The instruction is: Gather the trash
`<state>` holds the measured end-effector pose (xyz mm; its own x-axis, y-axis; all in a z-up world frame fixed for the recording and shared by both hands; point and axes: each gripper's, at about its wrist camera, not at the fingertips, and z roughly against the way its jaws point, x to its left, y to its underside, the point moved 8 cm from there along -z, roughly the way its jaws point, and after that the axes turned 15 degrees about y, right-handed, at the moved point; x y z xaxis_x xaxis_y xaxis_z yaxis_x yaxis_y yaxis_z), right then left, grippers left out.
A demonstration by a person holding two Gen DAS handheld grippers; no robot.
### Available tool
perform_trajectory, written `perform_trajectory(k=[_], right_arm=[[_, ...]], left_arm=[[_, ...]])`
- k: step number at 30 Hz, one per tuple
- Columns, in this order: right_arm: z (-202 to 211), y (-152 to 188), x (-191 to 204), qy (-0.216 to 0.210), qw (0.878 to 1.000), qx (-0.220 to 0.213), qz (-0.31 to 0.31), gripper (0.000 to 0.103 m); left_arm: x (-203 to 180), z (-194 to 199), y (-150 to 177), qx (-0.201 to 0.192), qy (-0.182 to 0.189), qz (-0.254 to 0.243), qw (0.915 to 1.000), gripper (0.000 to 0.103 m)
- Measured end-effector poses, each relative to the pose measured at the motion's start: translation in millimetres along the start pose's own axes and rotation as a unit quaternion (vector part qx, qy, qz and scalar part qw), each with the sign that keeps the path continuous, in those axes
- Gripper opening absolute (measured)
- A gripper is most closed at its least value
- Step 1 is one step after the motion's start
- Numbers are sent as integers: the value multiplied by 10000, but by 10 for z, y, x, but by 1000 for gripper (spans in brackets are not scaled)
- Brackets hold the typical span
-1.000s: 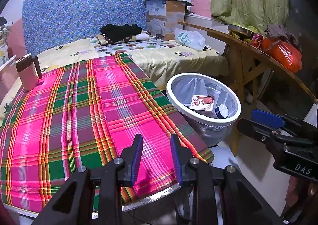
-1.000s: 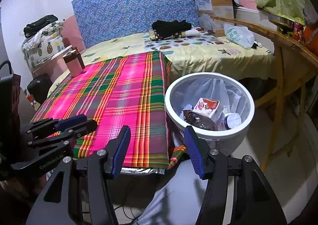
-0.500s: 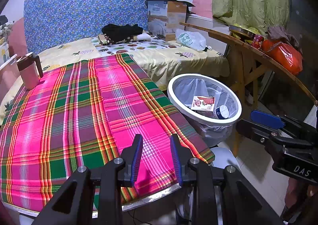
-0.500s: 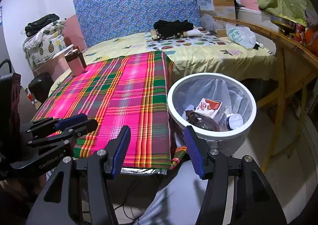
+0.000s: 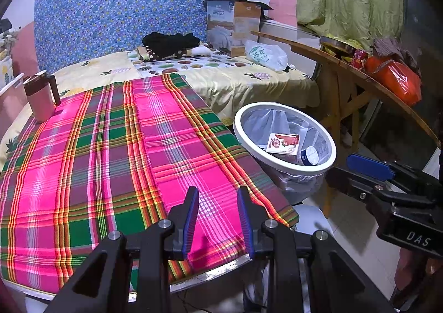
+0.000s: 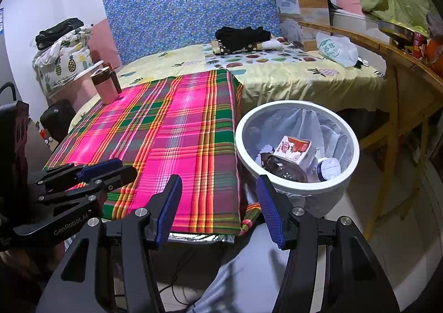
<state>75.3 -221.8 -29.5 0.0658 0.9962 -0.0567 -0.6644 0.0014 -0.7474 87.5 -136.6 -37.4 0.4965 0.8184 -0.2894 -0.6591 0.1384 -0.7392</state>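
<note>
A pink mug [image 5: 41, 101] stands at the plaid cloth's [image 5: 110, 163] upper left. Black clothes [image 5: 170, 40] lie centre-top on the bed [image 5: 249, 80]; a cardboard box [image 5: 234, 26] and white bag [image 5: 265, 54] sit to their right.

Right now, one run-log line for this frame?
left gripper: open, empty | right gripper: open, empty | white round trash bin: holds red-and-white carton, bottles | pink plaid tablecloth: only pink lidded mug

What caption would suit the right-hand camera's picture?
Both empty tools hover over a plaid-covered table, beside a white bin holding a carton and bottles.
</note>
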Motion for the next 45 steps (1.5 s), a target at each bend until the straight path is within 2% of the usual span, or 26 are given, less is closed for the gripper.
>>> perform_trajectory(k=[20, 32, 45], right_arm=[[3, -1, 19, 5, 10000, 6, 5, 57], [15, 22, 63, -11, 10000, 17, 9, 57], [12, 66, 109, -26, 10000, 49, 18, 57]], left_arm=[[-2, 16, 6, -1, 14, 31, 10000, 28], [-1, 32, -3, -30, -122, -10, 9999, 28], [-11, -37, 43, 82, -133, 2, 9999, 29]])
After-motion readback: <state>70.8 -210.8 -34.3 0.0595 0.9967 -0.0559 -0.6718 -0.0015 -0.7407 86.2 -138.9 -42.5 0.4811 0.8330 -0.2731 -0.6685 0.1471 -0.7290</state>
